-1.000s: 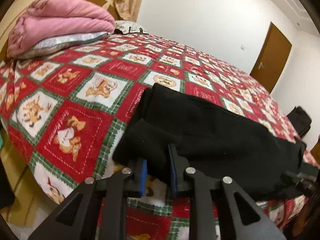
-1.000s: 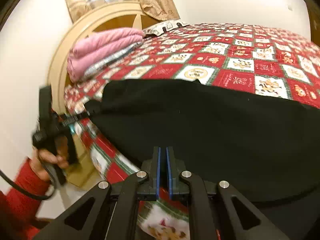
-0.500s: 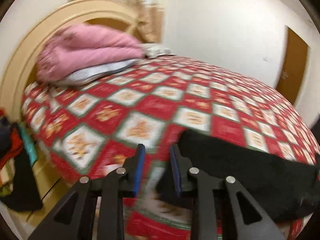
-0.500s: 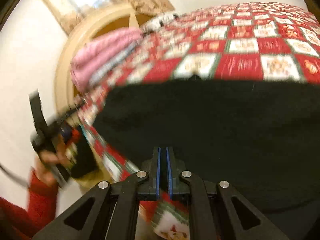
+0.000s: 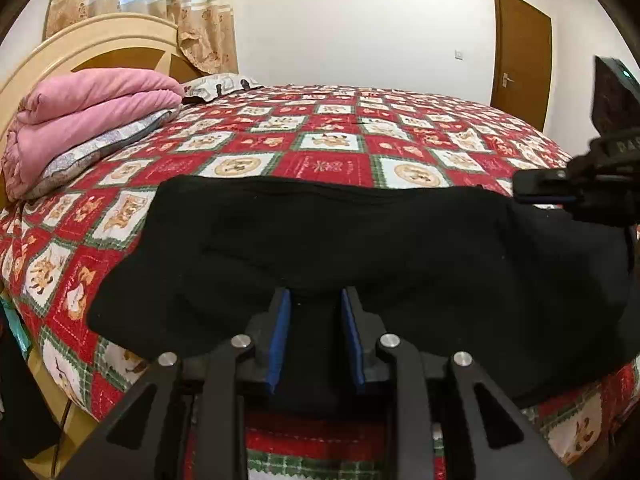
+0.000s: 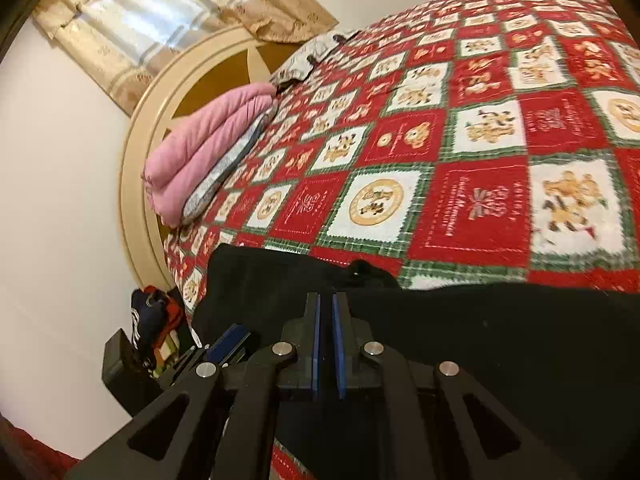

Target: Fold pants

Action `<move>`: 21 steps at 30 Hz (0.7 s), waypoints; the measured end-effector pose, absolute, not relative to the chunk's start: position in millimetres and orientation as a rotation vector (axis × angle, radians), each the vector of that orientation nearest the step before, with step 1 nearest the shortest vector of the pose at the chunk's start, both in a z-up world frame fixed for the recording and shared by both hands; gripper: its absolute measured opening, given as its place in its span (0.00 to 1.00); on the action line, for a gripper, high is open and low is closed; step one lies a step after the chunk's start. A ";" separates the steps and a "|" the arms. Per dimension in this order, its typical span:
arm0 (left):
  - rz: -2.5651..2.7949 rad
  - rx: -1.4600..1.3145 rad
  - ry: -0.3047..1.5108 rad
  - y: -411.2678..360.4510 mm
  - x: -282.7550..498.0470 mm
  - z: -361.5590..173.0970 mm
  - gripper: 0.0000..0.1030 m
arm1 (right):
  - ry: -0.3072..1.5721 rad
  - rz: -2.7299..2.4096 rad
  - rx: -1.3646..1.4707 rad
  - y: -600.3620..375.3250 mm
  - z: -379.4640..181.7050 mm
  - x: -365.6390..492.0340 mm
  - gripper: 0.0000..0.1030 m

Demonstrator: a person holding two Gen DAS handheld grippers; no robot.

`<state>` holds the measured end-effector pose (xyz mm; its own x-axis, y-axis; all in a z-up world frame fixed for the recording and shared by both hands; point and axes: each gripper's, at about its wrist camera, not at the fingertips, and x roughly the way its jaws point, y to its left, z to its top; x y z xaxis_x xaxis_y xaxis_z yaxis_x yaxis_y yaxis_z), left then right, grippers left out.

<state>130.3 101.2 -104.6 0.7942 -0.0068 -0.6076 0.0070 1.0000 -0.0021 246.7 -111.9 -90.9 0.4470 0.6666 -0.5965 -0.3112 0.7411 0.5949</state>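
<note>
Two grippers: at the bed's (image 5: 328,168) near edge
Pants (image 5: 360,240): black, on bed
Left gripper (image 5: 314,300): jaws parted, over pants
Right gripper (image 6: 326,300): jaws closed, nothing visibly held

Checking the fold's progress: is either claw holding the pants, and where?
Nothing clearly held. Left claw open astride the pants at their near edge, not pinching; right claw shut, no cloth visibly in it.

Left tool (image 5: 316,300) tilted downward, jaws parted and easing wider; right tool (image 6: 326,300) — jaws nearly together.
</note>
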 end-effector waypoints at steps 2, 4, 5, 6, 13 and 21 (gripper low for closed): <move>-0.004 0.003 0.645 100.5 127.8 -105.3 0.30 | 0.924 0.627 0.415 -107.1 -93.3 252.2 0.07; 0.002 0.003 0.640 99.1 126.4 -106.8 0.30 | 0.920 0.630 0.403 -103.9 -93.6 258.1 0.07; 0.005 0.002 0.639 98.5 125.7 -107.6 0.30 | 0.919 0.633 0.395 -102.0 -93.4 260.9 0.07; 0.006 0.002 0.637 97.7 125.4 -107.8 0.30 | 0.920 0.636 0.385 -99.8 -92.9 263.6 0.07; 0.004 -0.015 0.643 98.1 125.7 -107.4 0.30 | 0.936 0.653 0.277 -89.1 -114.3 247.4 0.56; 0.010 -0.013 0.638 98.3 125.4 -108.7 0.30 | 0.878 0.633 0.179 -85.9 -85.7 244.3 0.56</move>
